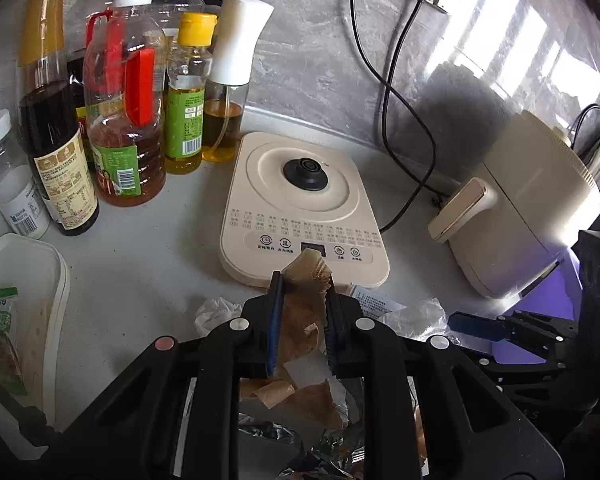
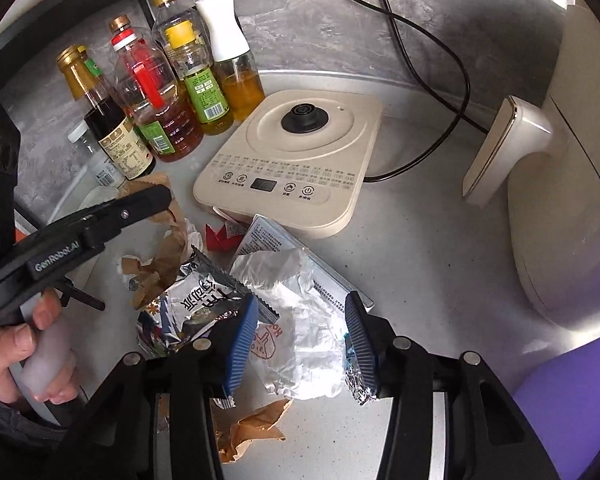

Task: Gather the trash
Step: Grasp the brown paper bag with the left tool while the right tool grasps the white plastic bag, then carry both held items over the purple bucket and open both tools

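On your left, the left claw (image 1: pixel 303 280) has pinched nearly shut on a strip of crumpled brown paper (image 1: pixel 300 320), which sticks up past the fingertips in front of the cream kettle base (image 1: pixel 300 200). Lift that piece straight up and slowly; in my judgement it is thin and may tear or drag the scraps lying under it. Keep clear of the oil bottles (image 1: pixel 132 120) standing at the far left of the counter (image 1: pixel 148 248).

Moving to the middle, the rest of the trash lies in a loose heap on the counter just in front of the kettle base: a silver snack wrapper (image 2: pixel 204 300), more brown paper, a red scrap and a printed leaflet.

To the right, your right claw (image 2: pixel 300 340) stands about half open, straddling a crumpled white wrapper (image 2: pixel 296 320); its blue pads do not press on it yet. Sink a little lower, so both pads meet the bulk of the wrapper, then close firmly. A bit of foil (image 2: pixel 360 388) sits against the right pad; take it along if it comes.
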{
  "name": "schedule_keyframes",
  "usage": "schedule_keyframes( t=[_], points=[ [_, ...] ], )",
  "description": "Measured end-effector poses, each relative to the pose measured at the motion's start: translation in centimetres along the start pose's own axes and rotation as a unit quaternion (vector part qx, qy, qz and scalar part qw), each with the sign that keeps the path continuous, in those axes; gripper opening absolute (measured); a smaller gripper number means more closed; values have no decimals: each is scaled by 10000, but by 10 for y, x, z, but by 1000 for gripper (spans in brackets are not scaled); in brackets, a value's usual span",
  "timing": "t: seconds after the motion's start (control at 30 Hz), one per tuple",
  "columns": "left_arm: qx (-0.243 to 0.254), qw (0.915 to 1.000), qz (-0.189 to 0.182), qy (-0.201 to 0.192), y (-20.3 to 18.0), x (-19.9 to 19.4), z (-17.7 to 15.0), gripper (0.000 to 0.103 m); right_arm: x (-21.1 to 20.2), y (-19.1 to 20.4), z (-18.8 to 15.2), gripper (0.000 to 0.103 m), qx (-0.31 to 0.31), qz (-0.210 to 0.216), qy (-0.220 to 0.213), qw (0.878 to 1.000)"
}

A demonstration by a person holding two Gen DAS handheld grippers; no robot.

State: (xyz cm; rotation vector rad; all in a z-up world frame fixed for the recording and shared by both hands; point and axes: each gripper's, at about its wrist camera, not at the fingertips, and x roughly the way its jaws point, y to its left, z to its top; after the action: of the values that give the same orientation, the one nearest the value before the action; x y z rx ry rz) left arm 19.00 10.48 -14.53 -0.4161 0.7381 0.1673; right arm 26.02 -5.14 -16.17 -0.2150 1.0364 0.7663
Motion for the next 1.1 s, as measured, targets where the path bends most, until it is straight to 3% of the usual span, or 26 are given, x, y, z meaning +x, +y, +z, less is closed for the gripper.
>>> schedule_keyframes(
  t=[0.07, 0.13, 0.17, 0.2, 0.6, 0.93, 1.1],
  points=[
    [-37, 10000, -30, -53, 1, -5, 2, 18, 3, 2, 1, 43, -90, 47, -63, 9999],
    [-67, 9999, -69, -83, 1, -8, 3, 18, 8, 3, 2, 26, -199, 199, -77, 9996],
    [-71, 9999, -75, -103, 0, -10, 4, 18, 11, 2, 1, 5, -266, 265, -21, 9993],
    [-60, 9999, -86, -127, -1, -13, 5, 18, 12, 2, 1, 2, -299, 197, 4, 9994],
    [98, 9976, -415, -553, -34, -56, 19, 18, -87, -4, -15, 1, -66, 110, -1020, 9947],
    [497, 9941, -707, -650, -93, -70, 23, 18, -171, -35, -35, 1, 219, -47, -1787, 9836],
    [702, 9917, -866, -643, -130, -71, 18, 18, -201, -55, -46, 1, 302, -189, -1960, 9799]
  ],
)
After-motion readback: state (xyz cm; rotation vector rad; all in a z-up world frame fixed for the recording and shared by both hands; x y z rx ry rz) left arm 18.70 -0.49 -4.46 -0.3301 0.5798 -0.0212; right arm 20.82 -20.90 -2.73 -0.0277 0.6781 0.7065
